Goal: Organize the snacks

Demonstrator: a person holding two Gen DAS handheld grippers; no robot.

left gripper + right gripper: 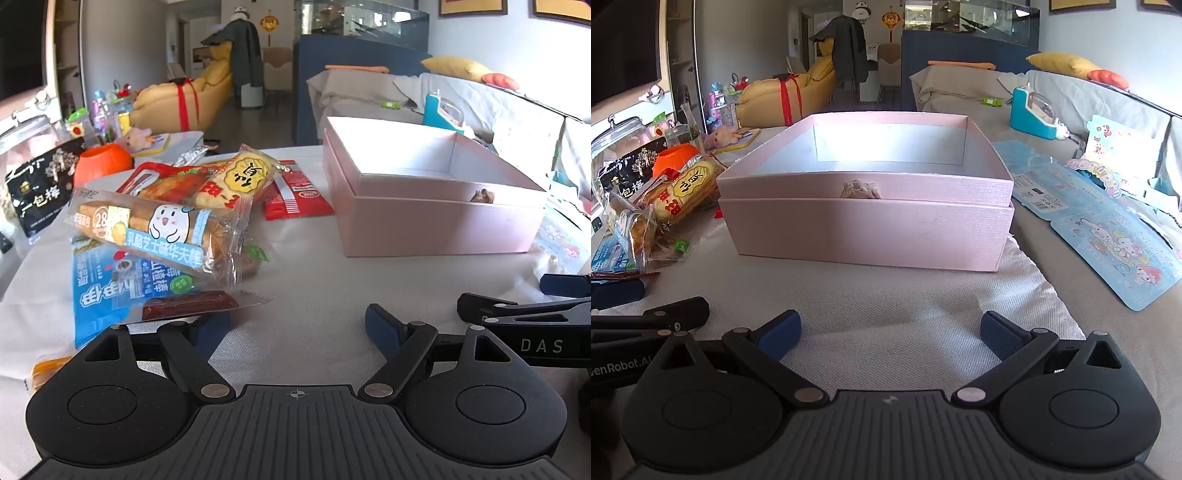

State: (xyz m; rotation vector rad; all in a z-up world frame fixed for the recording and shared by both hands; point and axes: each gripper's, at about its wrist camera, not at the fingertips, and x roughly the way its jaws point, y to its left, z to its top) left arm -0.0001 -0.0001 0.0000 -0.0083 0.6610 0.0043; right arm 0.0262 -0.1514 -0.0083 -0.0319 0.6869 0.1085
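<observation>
A heap of snack packets lies on the grey cloth to the left: a waffle-stick bag, a blue packet, a dark red bar, a yellow rice-cracker pack and red sachets. An open pink box stands to the right, seemingly empty. My left gripper is open, low over the cloth, its left pad just under the dark red bar. My right gripper is open in front of the pink box, with nothing between its fingers.
A black plum bag and an orange cup stand behind the heap. Blue cartoon cards lie right of the box. A covered sofa and a teal device sit behind. The other gripper shows at each view's edge.
</observation>
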